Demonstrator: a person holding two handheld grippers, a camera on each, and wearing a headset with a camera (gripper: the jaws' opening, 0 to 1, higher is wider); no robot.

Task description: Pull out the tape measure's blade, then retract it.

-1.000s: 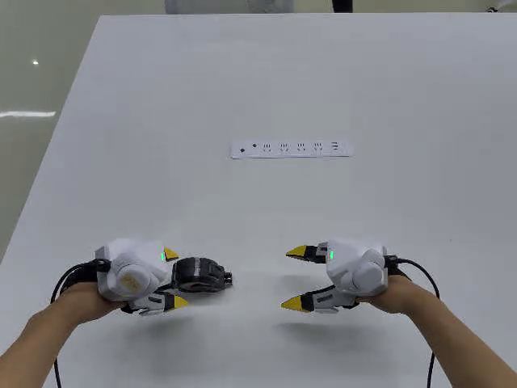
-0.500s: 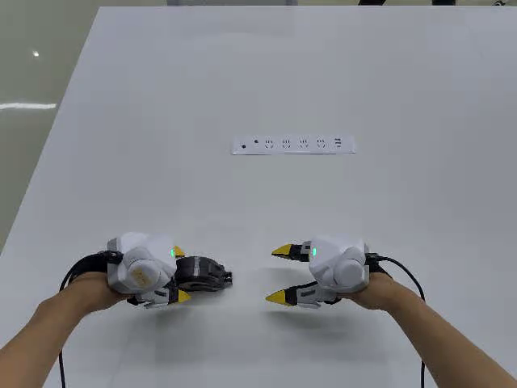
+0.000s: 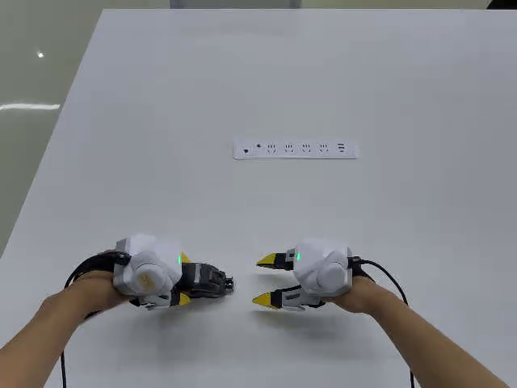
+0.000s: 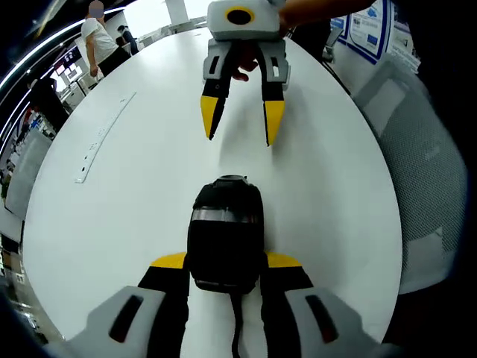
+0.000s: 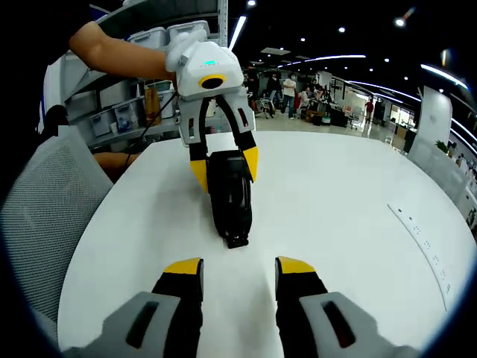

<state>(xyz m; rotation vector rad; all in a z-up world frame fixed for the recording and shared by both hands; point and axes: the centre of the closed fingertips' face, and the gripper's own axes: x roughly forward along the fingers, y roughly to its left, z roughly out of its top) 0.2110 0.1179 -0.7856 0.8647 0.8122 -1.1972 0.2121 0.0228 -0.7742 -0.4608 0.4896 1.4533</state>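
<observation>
Left gripper [image 3: 183, 279]: fingers pinch the black tape measure [image 4: 225, 239] by its two flat sides. The case lies on the white table [image 3: 323, 81] between the yellow tips, with its front end sticking out past them.

Right gripper [image 3: 260, 280]: fingers spread, holding nothing. Their tips point at the left fingers and stand near the case's front end but apart from it. The blade hook [image 5: 237, 241] sits at that front end, facing the gap between the right fingers.

Room: bare tabletop lies between the right fingertips and the hook. A white power strip [image 3: 295, 149] lies flat, well beyond both pairs of fingers. The table's left edge runs well outside the left fingers.

Writing: markings on the power strip and on the case are too small to read.
</observation>
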